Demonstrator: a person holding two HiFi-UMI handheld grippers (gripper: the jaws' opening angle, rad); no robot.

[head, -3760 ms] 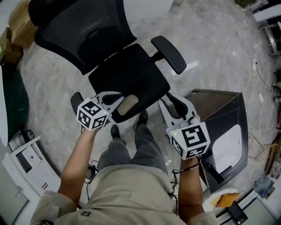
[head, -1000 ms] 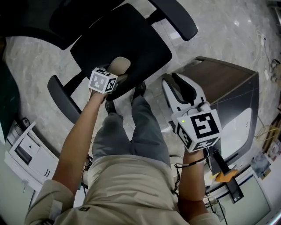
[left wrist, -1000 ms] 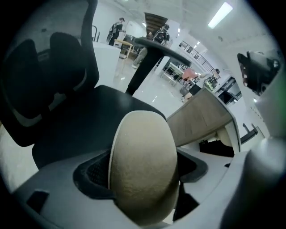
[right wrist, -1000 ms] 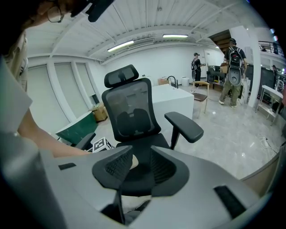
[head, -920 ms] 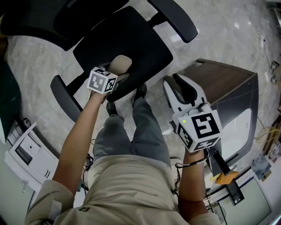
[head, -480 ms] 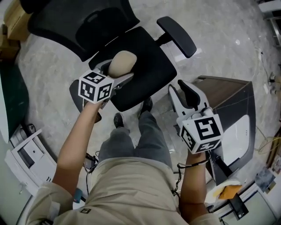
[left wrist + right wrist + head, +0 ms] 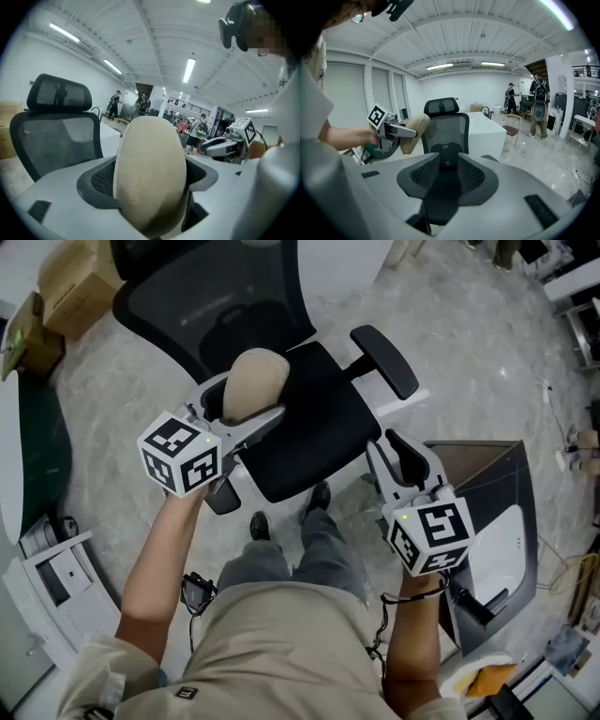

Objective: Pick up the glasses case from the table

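Observation:
The glasses case [image 7: 253,381] is a beige oval pouch. My left gripper [image 7: 246,401] is shut on it and holds it in the air above the black office chair [image 7: 314,423]. In the left gripper view the case [image 7: 150,173] fills the space between the two pads and stands upright. My right gripper [image 7: 403,454] hangs lower at the right, over the chair's front edge, with nothing in it. Its pads [image 7: 424,176] stand a narrow gap apart. The right gripper view also shows the left gripper [image 7: 401,131] with the case [image 7: 414,133].
A dark brown table [image 7: 483,470] stands at the right, close to my right gripper. Cardboard boxes [image 7: 66,282] lie at the upper left and a white desk [image 7: 337,263] behind the chair. People walk in the far background [image 7: 539,105].
The left gripper has risen off the chair seat with the case in it and come up towards the head. The right gripper has barely shifted.

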